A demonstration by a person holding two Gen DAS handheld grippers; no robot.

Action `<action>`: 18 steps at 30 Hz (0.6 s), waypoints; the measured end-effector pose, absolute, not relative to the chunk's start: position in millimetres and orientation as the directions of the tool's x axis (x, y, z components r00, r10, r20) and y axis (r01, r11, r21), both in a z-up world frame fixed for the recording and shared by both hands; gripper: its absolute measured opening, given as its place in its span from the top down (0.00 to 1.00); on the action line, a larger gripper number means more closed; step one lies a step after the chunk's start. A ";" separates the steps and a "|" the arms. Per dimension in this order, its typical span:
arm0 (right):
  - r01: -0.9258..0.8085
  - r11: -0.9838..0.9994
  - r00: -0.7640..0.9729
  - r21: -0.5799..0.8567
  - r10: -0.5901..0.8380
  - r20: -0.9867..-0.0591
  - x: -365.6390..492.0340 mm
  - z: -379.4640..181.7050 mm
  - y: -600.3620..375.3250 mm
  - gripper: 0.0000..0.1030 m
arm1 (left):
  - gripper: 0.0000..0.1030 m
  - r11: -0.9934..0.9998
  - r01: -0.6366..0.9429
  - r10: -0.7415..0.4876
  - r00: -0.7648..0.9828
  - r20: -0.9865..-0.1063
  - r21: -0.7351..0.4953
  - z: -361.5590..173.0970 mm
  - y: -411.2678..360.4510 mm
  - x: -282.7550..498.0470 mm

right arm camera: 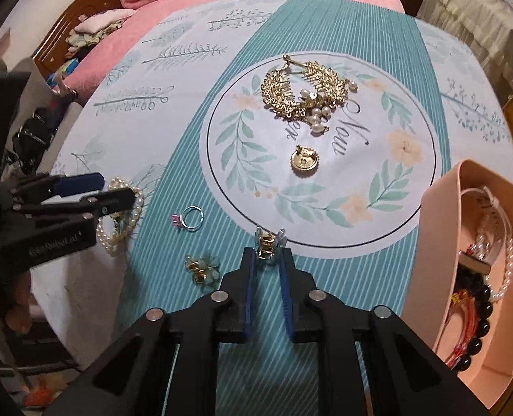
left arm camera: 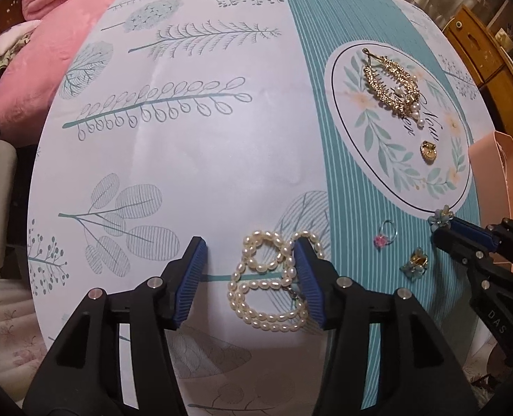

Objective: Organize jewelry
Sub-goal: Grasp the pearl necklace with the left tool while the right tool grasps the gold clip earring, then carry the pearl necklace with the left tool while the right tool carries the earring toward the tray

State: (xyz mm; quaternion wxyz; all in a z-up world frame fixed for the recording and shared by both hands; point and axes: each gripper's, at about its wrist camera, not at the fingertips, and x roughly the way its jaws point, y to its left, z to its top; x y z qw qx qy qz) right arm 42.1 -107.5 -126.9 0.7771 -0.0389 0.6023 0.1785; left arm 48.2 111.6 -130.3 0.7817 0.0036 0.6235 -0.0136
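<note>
Dim warm indoor light, soft shadows, heavy fisheye warp, dark vignette at edges, slight blur.

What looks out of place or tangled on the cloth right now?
Nothing looks damaged or spilled. The pearl necklace lies bunched in overlapping loops between the open left tool. The gold hair comb sits in a heap with its pearl drops tangled. One flower earring lies apart from its mate, held in the right tool.

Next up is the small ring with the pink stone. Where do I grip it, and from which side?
The ring lies flat on the striped cloth, its pink stone pointing towards the pearl necklace. Come straight down from above and pinch across the bare band opposite the stone. The flower earring nearby leaves room for the jaws.
</note>
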 end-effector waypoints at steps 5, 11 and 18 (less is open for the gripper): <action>-0.335 0.928 0.217 0.164 0.245 -0.945 38.5 -124.8 -109.6 0.88 | 0.77 0.999 0.049 -0.021 0.238 -0.971 -0.009 -128.4 112.7 48.0; -0.339 0.922 0.226 0.185 0.271 -0.936 34.4 -115.6 -109.2 0.88 | 0.86 0.998 0.038 -0.048 0.242 -0.969 -0.040 -123.3 116.4 45.4; -0.350 0.914 0.252 0.206 0.303 -0.919 28.9 -96.1 -110.6 0.88 | 0.97 0.996 0.042 -0.082 0.268 -0.960 -0.073 -108.5 117.2 40.5</action>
